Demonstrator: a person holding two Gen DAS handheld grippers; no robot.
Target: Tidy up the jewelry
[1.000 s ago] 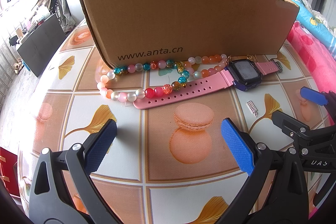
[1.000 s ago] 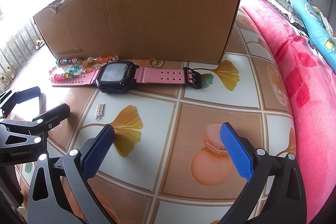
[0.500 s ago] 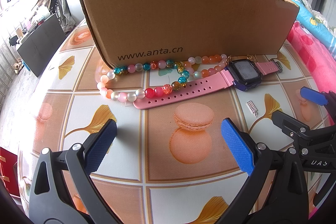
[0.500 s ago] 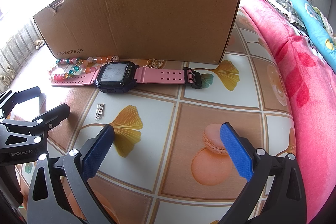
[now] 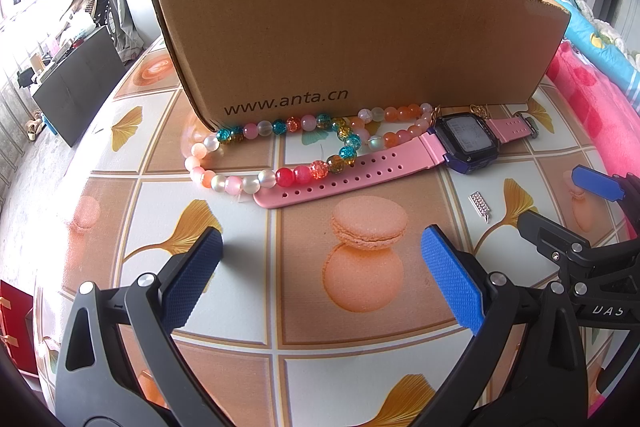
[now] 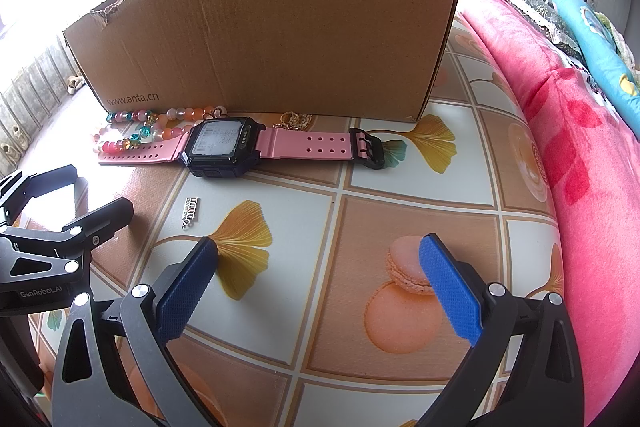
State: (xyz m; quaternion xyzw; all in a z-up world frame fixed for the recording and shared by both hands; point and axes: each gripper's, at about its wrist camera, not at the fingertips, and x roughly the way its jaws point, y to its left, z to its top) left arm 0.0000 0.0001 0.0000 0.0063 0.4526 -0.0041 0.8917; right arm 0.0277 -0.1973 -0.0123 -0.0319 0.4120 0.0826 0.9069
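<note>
A pink-strapped watch (image 5: 466, 143) (image 6: 222, 145) lies flat in front of a brown cardboard box (image 5: 352, 39) (image 6: 272, 43). A multicoloured bead bracelet (image 5: 296, 151) (image 6: 140, 131) lies beside and partly under the strap. A small silver charm (image 5: 479, 205) (image 6: 190, 209) lies nearer me. A thin gold piece (image 6: 294, 119) sits against the box. My left gripper (image 5: 320, 275) is open and empty, short of the bracelet. My right gripper (image 6: 316, 279) is open and empty, right of the charm.
The table (image 6: 420, 219) has a tiled cloth with leaf and macaron prints. A pink blanket (image 6: 580, 147) runs along the right edge. A red box (image 5: 14, 331) sits low at the left. The box wall hides its inside.
</note>
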